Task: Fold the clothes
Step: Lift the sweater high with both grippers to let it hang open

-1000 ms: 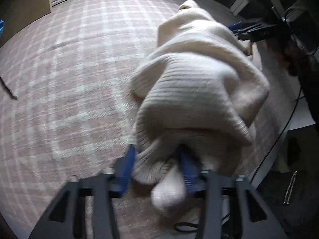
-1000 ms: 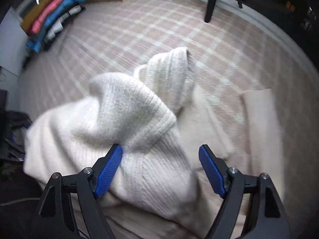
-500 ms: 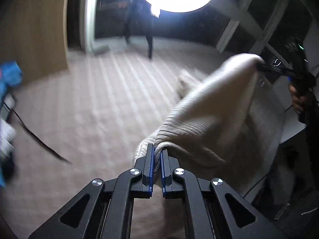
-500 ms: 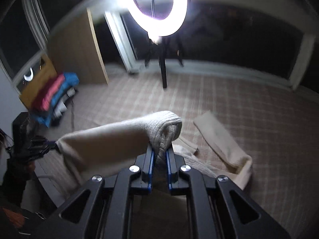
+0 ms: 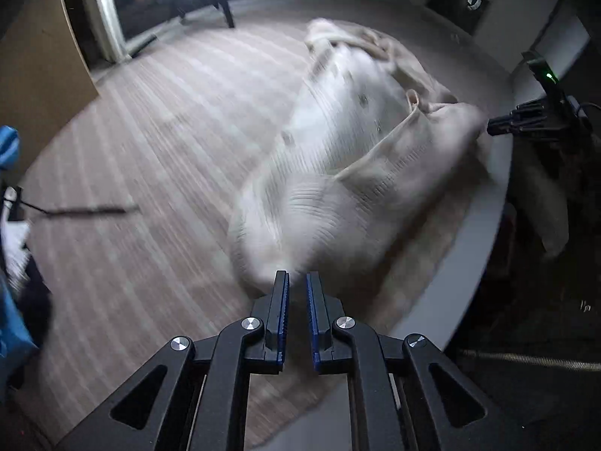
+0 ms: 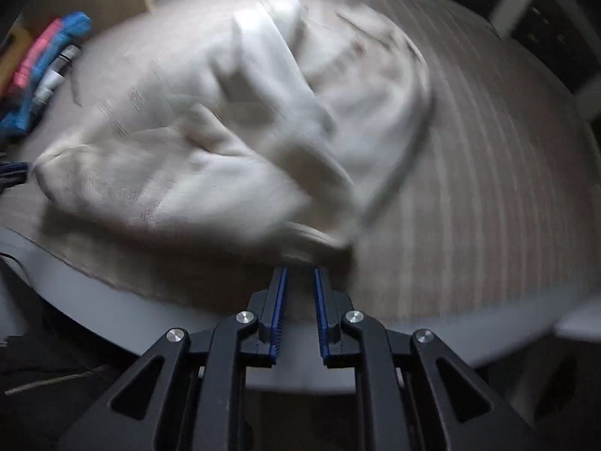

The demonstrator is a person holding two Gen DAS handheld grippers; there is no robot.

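Observation:
A cream knit sweater [image 5: 338,173] lies stretched across the checked tablecloth [image 5: 131,150], blurred by motion. My left gripper [image 5: 296,282] points down at its near end. Its jaws are opening, a narrow gap apart, with the knit edge still at the tips. In the right wrist view the sweater [image 6: 225,150] spreads away from my right gripper [image 6: 300,278]. Those jaws are opening too, and the ribbed hem is caught at their tips. Each gripper shows in the other's view at a far corner of the sweater: the right gripper [image 5: 492,127] and the left gripper [image 6: 11,173].
The table's pale bare edge [image 5: 469,255] curves close behind the sweater. Folded pink and blue items [image 6: 49,60] are stacked at the far left. A black cable [image 5: 86,210] lies on the cloth. A wooden panel [image 5: 33,75] and a stand leg [image 5: 225,15] are at the back.
A second ago both grippers stood open around the bunched sweater. They closed on it and lifted it high. Now they have swung down and the sweater lies stretched out on the table.

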